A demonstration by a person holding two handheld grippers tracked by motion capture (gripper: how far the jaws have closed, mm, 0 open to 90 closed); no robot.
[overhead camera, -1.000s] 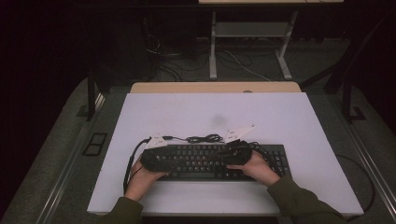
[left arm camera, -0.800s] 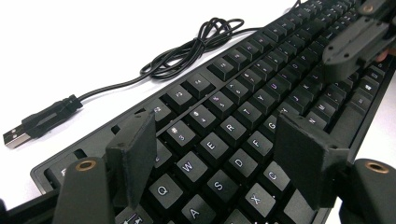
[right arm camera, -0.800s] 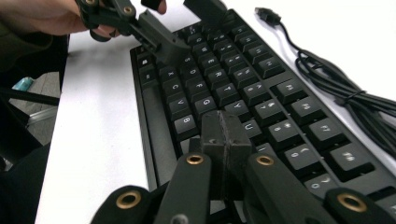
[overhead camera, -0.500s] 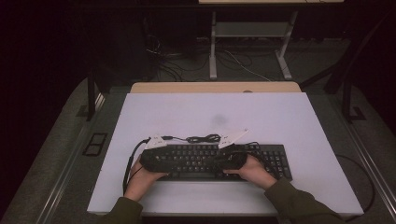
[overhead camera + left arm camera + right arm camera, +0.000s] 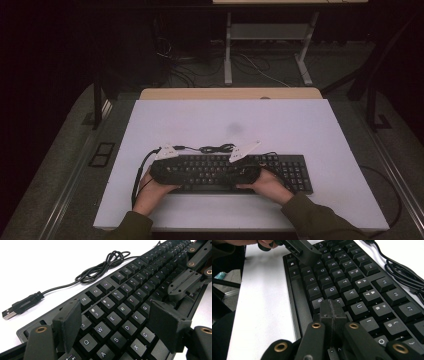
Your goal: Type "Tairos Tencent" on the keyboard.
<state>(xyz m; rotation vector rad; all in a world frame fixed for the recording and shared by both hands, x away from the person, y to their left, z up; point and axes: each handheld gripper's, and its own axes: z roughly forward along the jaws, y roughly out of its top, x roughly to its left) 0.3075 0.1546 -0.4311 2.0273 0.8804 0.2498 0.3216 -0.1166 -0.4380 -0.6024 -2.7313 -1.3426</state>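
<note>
While both hands rest low on the white table (image 5: 320,135), the black keyboard (image 5: 280,167) lies near its 6 o'clock edge. The left gripper (image 5: 117,322) hangs spread wide over the W, E, S, D keys. The right gripper (image 5: 332,312) is pressed together by the N key. Up close, a USB plug (image 5: 15,308) lies at 9 o'clock, with the coiled cable (image 5: 216,148) behind the keys.

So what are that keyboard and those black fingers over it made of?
The keyboard looks like matte black plastic: the moulded keycaps give a soft sheen and carry printed legends. The left gripper fingers seem a rougher, dull black plastic, perhaps printed, with brass-coloured rings at the joints. The cable looks rubber-sheathed, glossy.
</note>
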